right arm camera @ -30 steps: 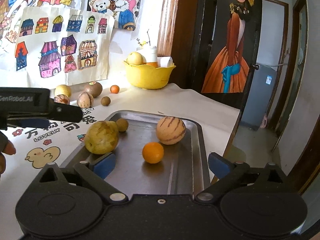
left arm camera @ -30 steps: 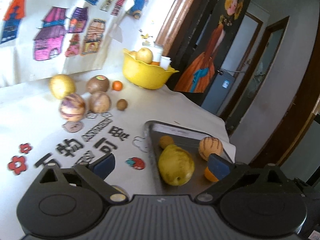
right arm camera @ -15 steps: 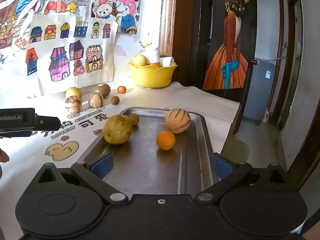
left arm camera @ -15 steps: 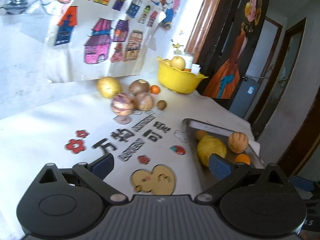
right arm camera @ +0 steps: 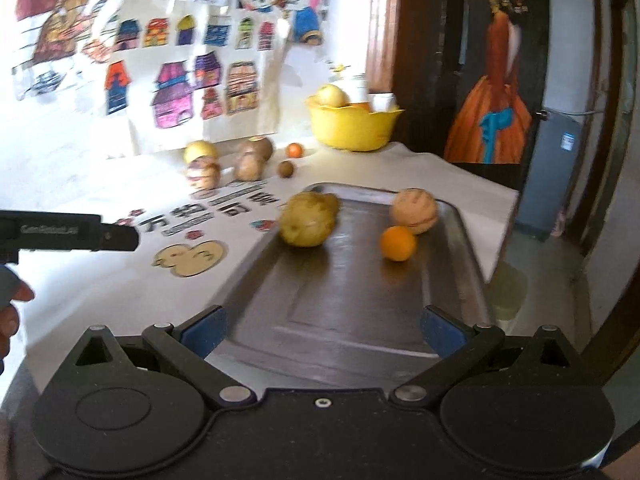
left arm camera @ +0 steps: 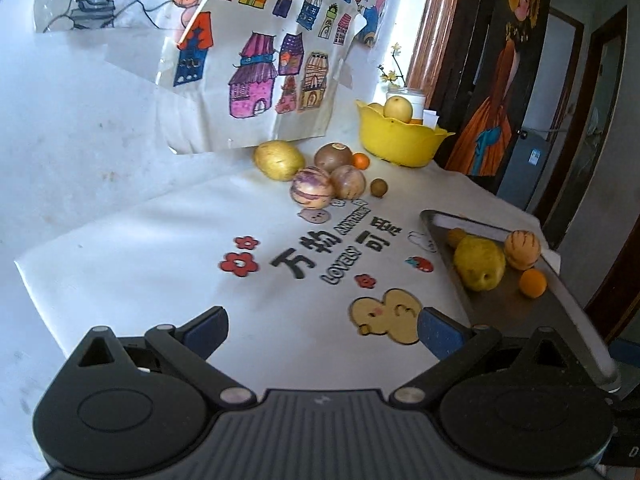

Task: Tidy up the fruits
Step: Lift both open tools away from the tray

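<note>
A: Where are the fruits?

B: In two groups. On the metal tray [right arm camera: 448, 240] at the right side of the counter [left arm camera: 140, 264] lie a big yellow pear [right arm camera: 307, 219], a striped tan melon [right arm camera: 414, 211], an orange [right arm camera: 397, 243] just in front of the melon, and a small brownish fruit [left arm camera: 455, 237] behind the pear, mostly hidden.

A: And the rest?

B: Farther back, near the drawings on the wall, a cluster sits on the white cloth: a yellow fruit [left arm camera: 279, 160], a purple-striped one [left arm camera: 311, 191], two brownish round ones [left arm camera: 347, 181] touching each other, a tiny orange one [left arm camera: 361, 161] and a small brown ball [left arm camera: 378, 187] slightly apart. Beside them stands a yellow bowl [left arm camera: 400, 144] with a pale fruit [left arm camera: 397, 108] on top.

A: The claws?

B: The left claw [left arm camera: 322, 330] hangs over the printed cloth, left of the tray, its jaws spread wide with nothing between them. The right claw [right arm camera: 322, 330] hovers over the near end of the tray, also spread wide and empty. In the right wrist view, a hand [right arm camera: 10, 300] shows at the left edge under the other tool.
</note>
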`<act>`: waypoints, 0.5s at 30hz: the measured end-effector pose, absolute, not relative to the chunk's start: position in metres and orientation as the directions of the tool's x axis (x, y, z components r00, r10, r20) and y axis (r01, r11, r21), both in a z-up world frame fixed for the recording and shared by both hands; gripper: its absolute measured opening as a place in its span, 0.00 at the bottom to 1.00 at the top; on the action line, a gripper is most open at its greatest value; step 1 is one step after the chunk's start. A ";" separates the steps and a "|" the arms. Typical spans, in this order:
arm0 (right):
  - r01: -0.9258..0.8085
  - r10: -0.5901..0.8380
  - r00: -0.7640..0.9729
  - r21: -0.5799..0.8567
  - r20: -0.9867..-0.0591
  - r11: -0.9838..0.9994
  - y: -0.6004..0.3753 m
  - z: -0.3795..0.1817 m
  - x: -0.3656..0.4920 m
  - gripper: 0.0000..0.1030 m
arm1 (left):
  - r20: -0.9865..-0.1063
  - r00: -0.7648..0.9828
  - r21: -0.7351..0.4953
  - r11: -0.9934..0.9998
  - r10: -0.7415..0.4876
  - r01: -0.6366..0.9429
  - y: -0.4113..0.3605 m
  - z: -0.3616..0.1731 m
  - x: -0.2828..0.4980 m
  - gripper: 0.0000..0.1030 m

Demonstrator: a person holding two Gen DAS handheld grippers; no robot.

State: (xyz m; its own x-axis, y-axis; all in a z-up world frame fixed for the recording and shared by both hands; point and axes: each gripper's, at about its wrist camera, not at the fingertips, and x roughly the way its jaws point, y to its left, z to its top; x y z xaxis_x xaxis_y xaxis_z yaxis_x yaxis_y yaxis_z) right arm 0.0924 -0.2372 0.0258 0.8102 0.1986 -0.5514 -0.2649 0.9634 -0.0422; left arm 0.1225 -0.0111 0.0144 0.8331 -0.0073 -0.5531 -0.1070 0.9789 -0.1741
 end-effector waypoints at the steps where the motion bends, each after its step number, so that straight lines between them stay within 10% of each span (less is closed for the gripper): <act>1: -0.280 0.210 0.804 -0.042 -0.555 0.959 -0.233 0.025 0.091 0.99 | -0.553 0.833 -0.165 0.980 0.001 -0.111 -0.009 0.015 0.122 1.00; 15: -0.411 0.313 0.768 -0.054 -0.559 0.910 -0.189 0.020 0.085 0.99 | -0.591 0.806 -0.214 0.957 0.031 -0.194 0.036 0.011 0.123 1.00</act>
State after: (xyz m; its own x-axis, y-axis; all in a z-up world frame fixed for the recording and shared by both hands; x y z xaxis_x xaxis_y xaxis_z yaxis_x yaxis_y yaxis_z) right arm 0.0849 -0.1890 0.0195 0.7679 0.3133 -0.5587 -0.4106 0.9102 -0.0539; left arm 0.1235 0.0360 0.0106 0.8061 0.0309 -0.5909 -0.1936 0.9575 -0.2140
